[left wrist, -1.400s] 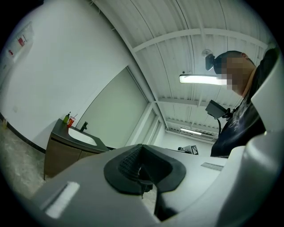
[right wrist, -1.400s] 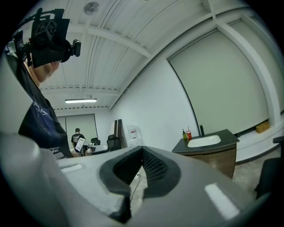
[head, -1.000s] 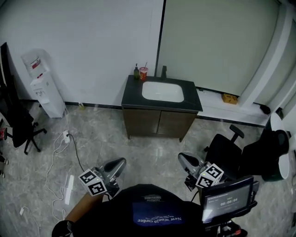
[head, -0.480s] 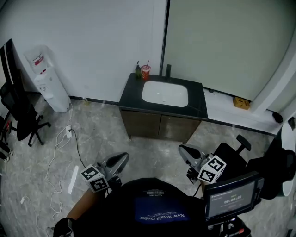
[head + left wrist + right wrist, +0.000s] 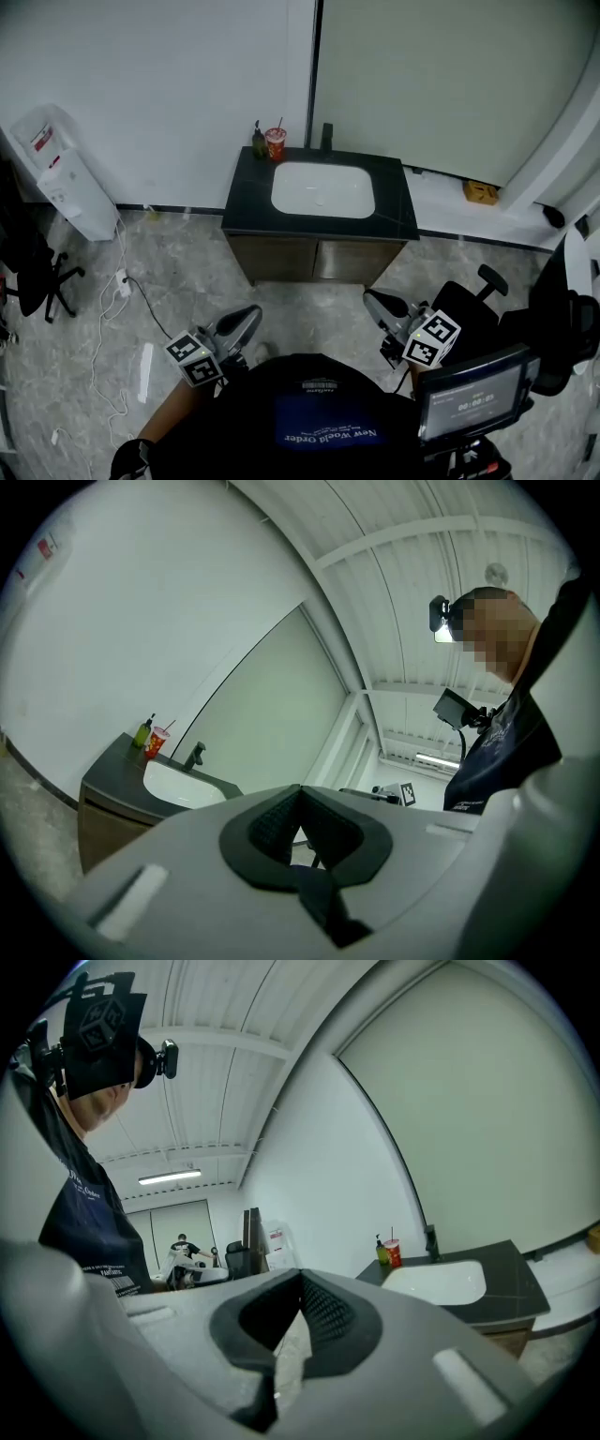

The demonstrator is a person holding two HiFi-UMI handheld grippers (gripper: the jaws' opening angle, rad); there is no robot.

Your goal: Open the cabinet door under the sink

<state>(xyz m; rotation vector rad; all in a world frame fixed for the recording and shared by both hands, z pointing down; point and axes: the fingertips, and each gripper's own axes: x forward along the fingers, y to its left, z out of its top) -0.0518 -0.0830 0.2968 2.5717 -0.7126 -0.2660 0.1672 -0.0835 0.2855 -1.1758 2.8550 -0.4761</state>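
The sink cabinet (image 5: 246, 202) stands against the far wall, with a dark top and a white basin (image 5: 322, 189). Its two brown doors, left (image 5: 279, 259) and right (image 5: 354, 262), both look closed. My left gripper (image 5: 251, 312) hovers over the floor short of the cabinet's left side, jaws shut and empty. My right gripper (image 5: 368, 296) is level with it, short of the right door, also shut on nothing. In the left gripper view the shut jaws (image 5: 300, 789) frame the cabinet (image 5: 98, 822) at lower left. In the right gripper view the gripper (image 5: 301, 1274) has the basin (image 5: 441, 1283) to its right.
A green bottle (image 5: 259, 141), a red cup (image 5: 275, 143) and a tap (image 5: 326, 137) stand at the back of the countertop. A water dispenser (image 5: 58, 178) and an office chair (image 5: 33, 267) are at left, with a cable (image 5: 112, 319) on the floor. Another chair (image 5: 469, 314) stands at right.
Both grippers have been carried forward toward the cabinet, which now sits nearer and larger in the head view. Both pairs of jaws look unchanged.
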